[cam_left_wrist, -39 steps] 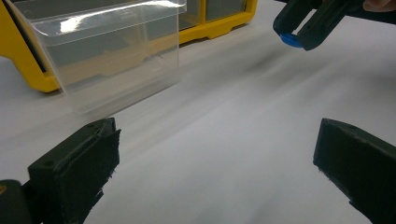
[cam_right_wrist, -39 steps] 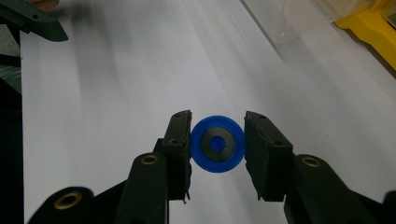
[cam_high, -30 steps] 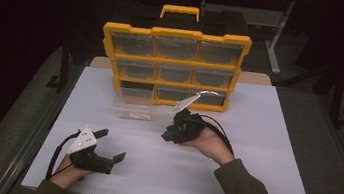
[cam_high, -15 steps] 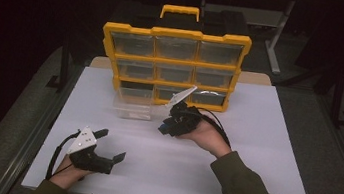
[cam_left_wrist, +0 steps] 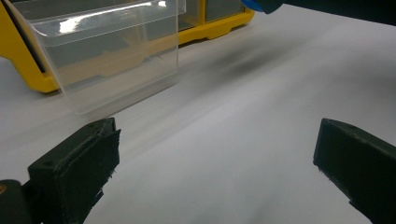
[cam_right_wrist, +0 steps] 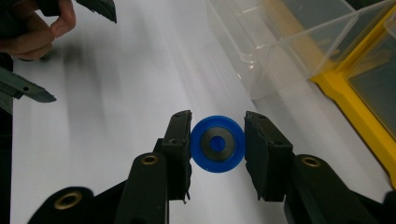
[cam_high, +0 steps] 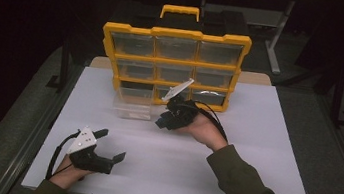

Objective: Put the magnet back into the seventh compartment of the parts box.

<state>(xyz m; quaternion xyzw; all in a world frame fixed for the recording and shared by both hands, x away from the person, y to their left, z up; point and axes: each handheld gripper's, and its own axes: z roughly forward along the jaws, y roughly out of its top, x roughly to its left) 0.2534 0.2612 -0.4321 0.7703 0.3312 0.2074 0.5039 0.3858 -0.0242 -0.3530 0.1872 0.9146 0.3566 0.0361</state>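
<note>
From the high view I take the yellow organizer (cam_high: pixel 173 62) as my landmark: it stands upright at the far side of the white table (cam_high: pixel 262 159), and one clear drawer (cam_high: pixel 133 103) has been drawn out of its lower left and sits on the table just in front of it, open side up, I judge so that something can be dropped in. My right gripper (cam_high: pixel 166 121) hangs just in front of the organizer's lower middle, beside that drawer. My left gripper (cam_high: pixel 112 145) rests well nearer me, away from the organizer, parked out of the way.

In the left gripper view my jaws stand wide apart with nothing between them; the drawer (cam_left_wrist: pixel 107 51) lies ahead, the organizer's yellow frame (cam_left_wrist: pixel 219 25) behind it.

In the right gripper view my jaws are closed on a small blue wheel (cam_right_wrist: pixel 217 144) (flat disc, dark hub), gripped edge to edge above the table. The drawer (cam_right_wrist: pixel 280 42) is just ahead toward the organizer; I reckon the wheel is meant for it.
</note>
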